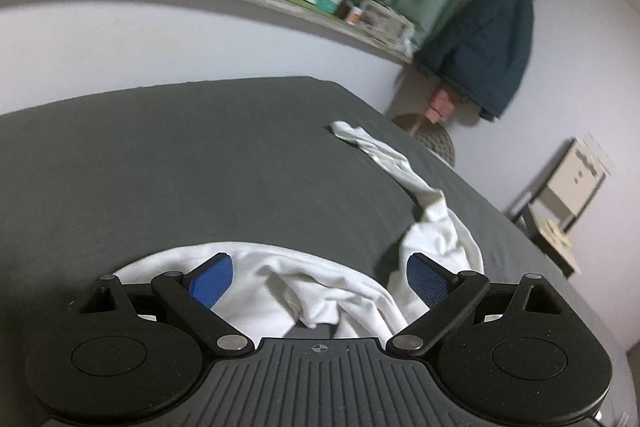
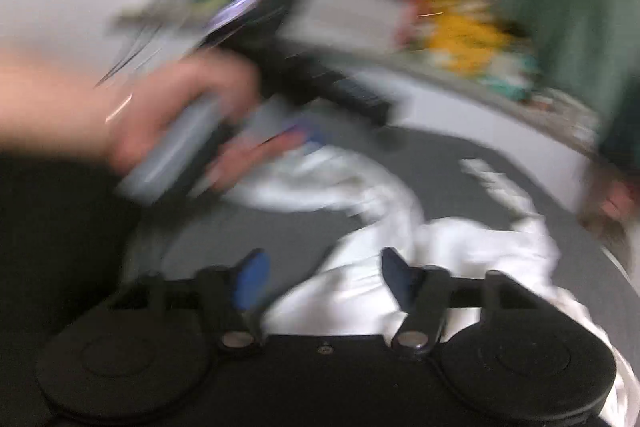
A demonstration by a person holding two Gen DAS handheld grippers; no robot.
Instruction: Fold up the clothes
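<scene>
The white garment (image 1: 320, 287) is lying crumpled at the near right of the dark bed (image 1: 180, 167), its sleeve trailing toward the far right edge (open sheet spreading left). The left tool (image 1: 320, 277) is hovering spread wide over it, ungrasping; the right tool (image 2: 320, 283), blurred, is likewise gaping above the cloth.

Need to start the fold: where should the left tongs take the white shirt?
Grip the raised bunched fold of the white shirt lying between the open left tongs. Come straight down and forward: the ridge stands proud of the grey bed sheet.
</scene>
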